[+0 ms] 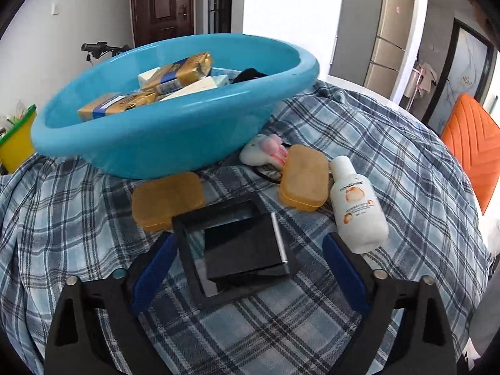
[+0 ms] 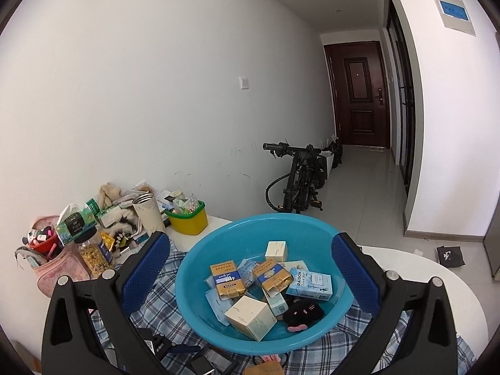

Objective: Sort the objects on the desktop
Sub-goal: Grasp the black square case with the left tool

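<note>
One black box [image 1: 237, 250] (lid askew), long axis slanting away-left, left claw [image 1: 250, 259] agape

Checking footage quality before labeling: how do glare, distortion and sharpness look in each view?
Left wrist view: strong fisheye bending of the plaid cloth, dark corner vignetting, a blown-out bright wall behind the blue basin, reflections on the glossy black case; objects stay sharp. Right wrist view: even soft light, curved walls, mild sheen inside the basin, box labels legible, no motion blur.

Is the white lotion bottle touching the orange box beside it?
Cannot tell. In the left wrist view the white lotion bottle lies right against the orange box; their edges meet in the image, but overlap could hide a small gap.
</note>
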The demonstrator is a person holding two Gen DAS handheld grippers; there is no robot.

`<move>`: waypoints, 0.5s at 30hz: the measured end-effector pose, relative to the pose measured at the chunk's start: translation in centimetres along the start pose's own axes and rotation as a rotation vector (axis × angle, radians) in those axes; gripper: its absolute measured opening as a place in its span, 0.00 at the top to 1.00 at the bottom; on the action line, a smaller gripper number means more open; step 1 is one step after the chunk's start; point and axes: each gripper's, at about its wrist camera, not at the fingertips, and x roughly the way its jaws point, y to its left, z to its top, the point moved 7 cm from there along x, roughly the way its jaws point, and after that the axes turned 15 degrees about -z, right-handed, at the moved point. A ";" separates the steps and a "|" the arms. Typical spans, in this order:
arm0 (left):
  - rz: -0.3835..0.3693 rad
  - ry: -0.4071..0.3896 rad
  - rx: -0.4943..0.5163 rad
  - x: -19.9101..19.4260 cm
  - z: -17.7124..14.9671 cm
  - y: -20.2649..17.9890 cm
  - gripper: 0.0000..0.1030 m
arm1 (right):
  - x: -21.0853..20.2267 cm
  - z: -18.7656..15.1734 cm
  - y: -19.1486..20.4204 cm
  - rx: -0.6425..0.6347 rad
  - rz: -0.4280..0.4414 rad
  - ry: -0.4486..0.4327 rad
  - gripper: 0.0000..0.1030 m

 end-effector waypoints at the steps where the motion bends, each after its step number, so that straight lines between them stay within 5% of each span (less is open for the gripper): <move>1: 0.000 -0.002 -0.002 -0.1 0.0 0.1 0.10 | 0.0 0.0 0.2 -0.006 -0.004 -0.002 0.00; 6: -0.015 -0.033 -0.045 -0.7 0.1 0.7 0.22 | -0.5 0.5 0.1 0.007 -0.012 -0.032 0.00; 15: -0.039 -0.054 -0.029 -1.7 0.3 0.1 0.23 | 0.5 -0.1 0.3 -0.015 -0.030 0.001 0.00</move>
